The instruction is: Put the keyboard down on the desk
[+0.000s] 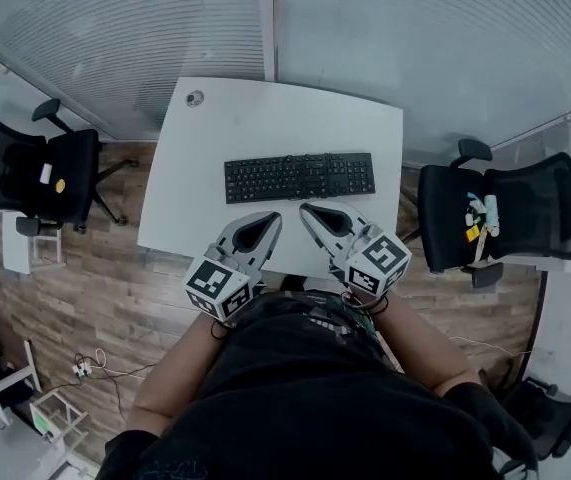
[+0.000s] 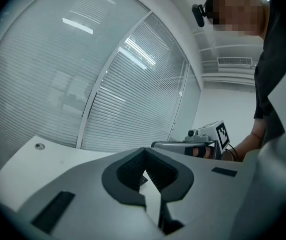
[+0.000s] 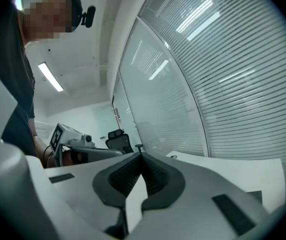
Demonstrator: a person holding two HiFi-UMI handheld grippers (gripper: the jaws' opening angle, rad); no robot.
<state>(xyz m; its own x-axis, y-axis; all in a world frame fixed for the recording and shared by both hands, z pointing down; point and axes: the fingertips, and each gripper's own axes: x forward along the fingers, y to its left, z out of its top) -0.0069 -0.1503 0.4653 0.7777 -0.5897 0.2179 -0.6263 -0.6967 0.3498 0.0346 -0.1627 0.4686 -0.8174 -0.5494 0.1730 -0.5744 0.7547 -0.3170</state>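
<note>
Head view shows the keyboard [image 1: 300,177] lying flat on the counter [image 1: 365,128], just ahead of the grippers. The left gripper [image 1: 269,219] and right gripper [image 1: 310,211] hover empty, jaws together, so the placing looks finished.

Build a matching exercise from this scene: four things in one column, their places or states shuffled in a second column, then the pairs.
Things
1. keyboard
2. left claw
3. round cap
4. black office chair

Places or states
A. at the far left corner of the desk
B. shut and empty, near the desk's front edge
C. on the floor beside the desk
D. lying flat mid-desk, nothing touching it

Pairs: 1-D, 2-B, 3-A, 4-C
</note>
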